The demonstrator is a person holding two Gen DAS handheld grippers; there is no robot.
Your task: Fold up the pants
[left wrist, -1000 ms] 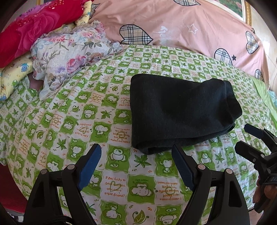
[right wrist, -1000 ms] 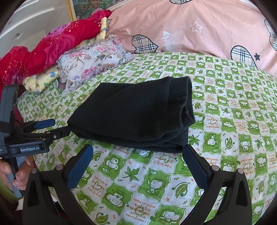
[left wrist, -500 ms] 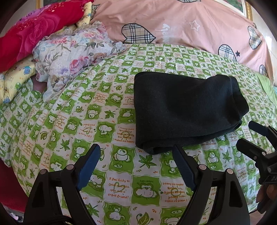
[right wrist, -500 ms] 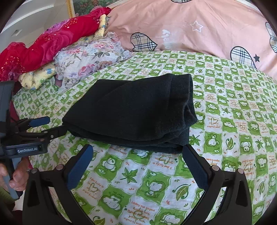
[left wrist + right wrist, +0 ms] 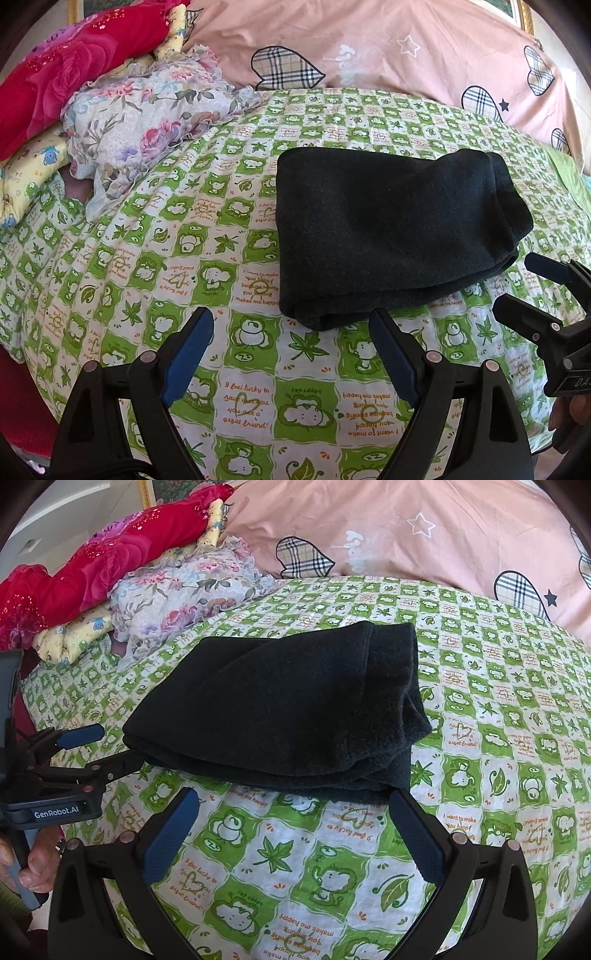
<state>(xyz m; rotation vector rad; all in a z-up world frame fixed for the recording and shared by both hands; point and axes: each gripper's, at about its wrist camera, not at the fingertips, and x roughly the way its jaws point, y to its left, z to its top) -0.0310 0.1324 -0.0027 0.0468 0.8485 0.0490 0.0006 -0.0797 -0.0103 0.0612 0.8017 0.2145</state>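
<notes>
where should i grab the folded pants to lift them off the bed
Grip the near edge of the pants, where the stacked layers show as one thick band. Come in low from the front with open fingers, one under the stack on the sheet and one on top, so that all layers probably lift together.

Two near, low views sharing pants (image 5: 391,236).

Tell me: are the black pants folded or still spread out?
Folded. The black pants lie as a compact stack on the bedsheet, layered edges visible along the near side.
</notes>
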